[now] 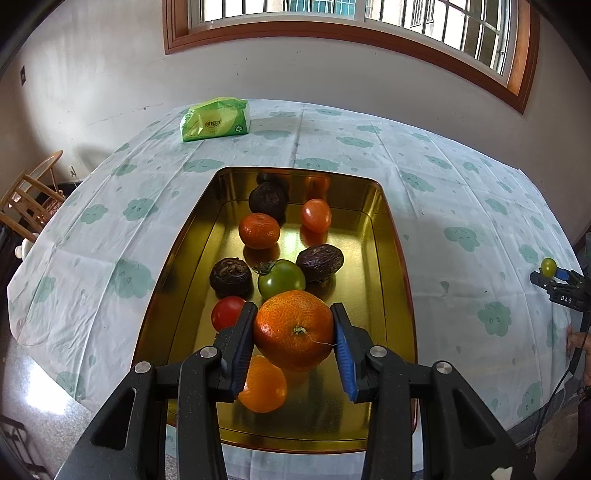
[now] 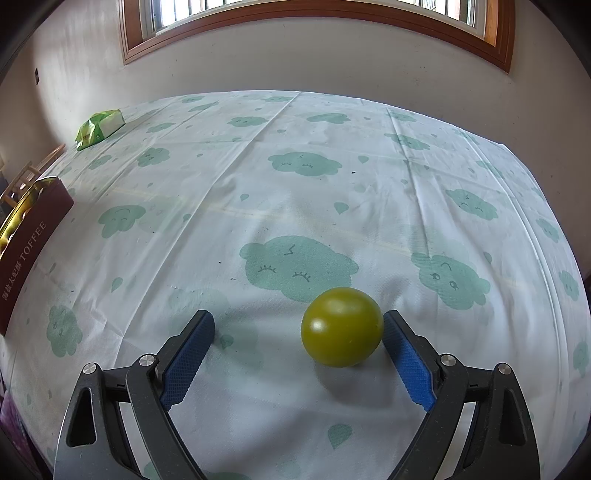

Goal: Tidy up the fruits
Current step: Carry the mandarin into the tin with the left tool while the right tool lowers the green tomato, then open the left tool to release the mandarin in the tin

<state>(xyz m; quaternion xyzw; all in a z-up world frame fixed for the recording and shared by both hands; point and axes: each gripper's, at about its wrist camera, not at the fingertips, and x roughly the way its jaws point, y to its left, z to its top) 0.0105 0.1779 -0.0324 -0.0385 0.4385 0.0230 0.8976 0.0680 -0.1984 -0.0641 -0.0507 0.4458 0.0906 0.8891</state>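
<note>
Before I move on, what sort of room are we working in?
Probably a home dining room: a table under a white cloud-print tablecloth, a wood-framed barred window in a plain wall, wooden chairs beside it, and a green tissue pack.

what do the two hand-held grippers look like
Both match: the left hand-held gripper and right hand-held gripper have matte black, speckled plastic linkage arms with round silver pivot bolts, and blue textured pads lining the fingers. White "DAS" lettering and a black cable show on the right one.
</note>
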